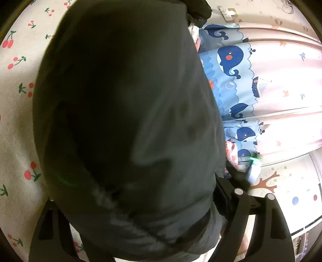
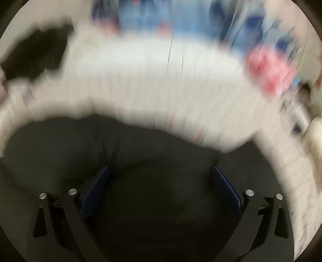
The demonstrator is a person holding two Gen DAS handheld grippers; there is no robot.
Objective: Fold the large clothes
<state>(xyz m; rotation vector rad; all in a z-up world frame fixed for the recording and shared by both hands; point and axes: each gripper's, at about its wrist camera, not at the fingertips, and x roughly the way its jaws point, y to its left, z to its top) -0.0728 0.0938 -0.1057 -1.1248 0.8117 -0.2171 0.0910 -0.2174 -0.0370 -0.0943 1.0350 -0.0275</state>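
A dark grey garment (image 1: pixel 124 125) fills most of the left wrist view, bulging from the top of the frame down to the bottom edge, where it drapes between and over the black arms of the left gripper (image 1: pixel 140 231). The arms stand well apart, but the fingertips are buried under the cloth, so I cannot tell whether the pads press on it. A white sheet printed with red cherries (image 1: pixel 18 125) runs along the left of the frame under the garment. On the right hangs a curtain (image 1: pixel 281 112) with a blue band of whales, and a second dark heap of cloth (image 1: pixel 199 10) sits at the top centre.

The right wrist view is badly smeared (the sheet and curtain are little more than streaks). Here the right gripper (image 2: pixel 161 181) shows both blue pads (image 2: pixel 96 187) spread wide in the lower half of the frame, with the same dark garment (image 2: pixel 153 153) lying beneath and between them; the pads do not close on it, and the jaws stand fully apart. The white sheet (image 2: pixel 161 84) arcs across the middle of the frame, with another dark patch of cloth (image 2: pixel 36 58) at the upper left.
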